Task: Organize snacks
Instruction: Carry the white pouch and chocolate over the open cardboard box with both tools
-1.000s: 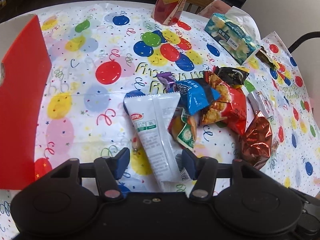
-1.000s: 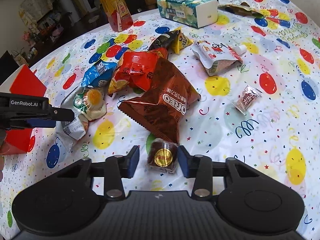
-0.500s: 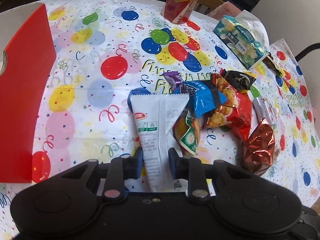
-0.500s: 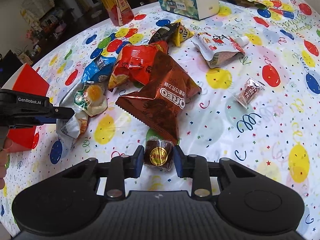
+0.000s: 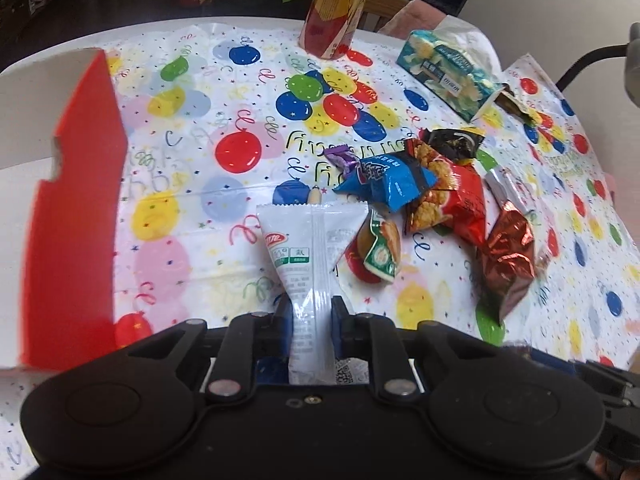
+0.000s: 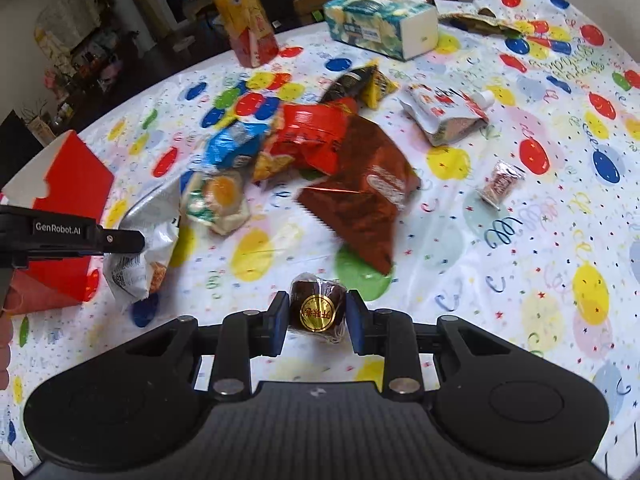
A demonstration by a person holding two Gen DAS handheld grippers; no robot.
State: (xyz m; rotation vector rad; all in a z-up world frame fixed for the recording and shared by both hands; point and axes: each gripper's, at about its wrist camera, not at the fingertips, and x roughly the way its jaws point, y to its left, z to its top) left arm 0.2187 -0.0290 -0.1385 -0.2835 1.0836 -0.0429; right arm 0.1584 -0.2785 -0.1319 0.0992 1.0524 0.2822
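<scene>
Closed since a second ago, both pairs of fingers: left gripper now pinched narrow on the white packet, right gripper clamped on the small brown wrapped cake with its gold sticker. Lifted a little too, the packet's lower end – seen from the right wrist hanging crumpled off the left gripper's finger at 9 o'clock.

Spread over a round table, a balloon-print tablecloth with confetti and curls. On it, toward 12 o'clock in the right view, a loose heap: copper-brown cookie bag, red snack bag, blue packet, a green-and-orange wrapped snack just beside the white packet. Well apart at 2 o'clock, a white pouch and a small pinkish candy. At the far rim, an orange drink bottle and a tissue box. At 9 o'clock, a red-and-white box, open side up.

Beyond the table – dim room, cluttered shelves, a wooden chair back, all too dark to read. Blurred by motion, the print on the heap. Hidden behind the fingers, the packet's bottom end; cut off at the lower left, a sliver of a hand.
</scene>
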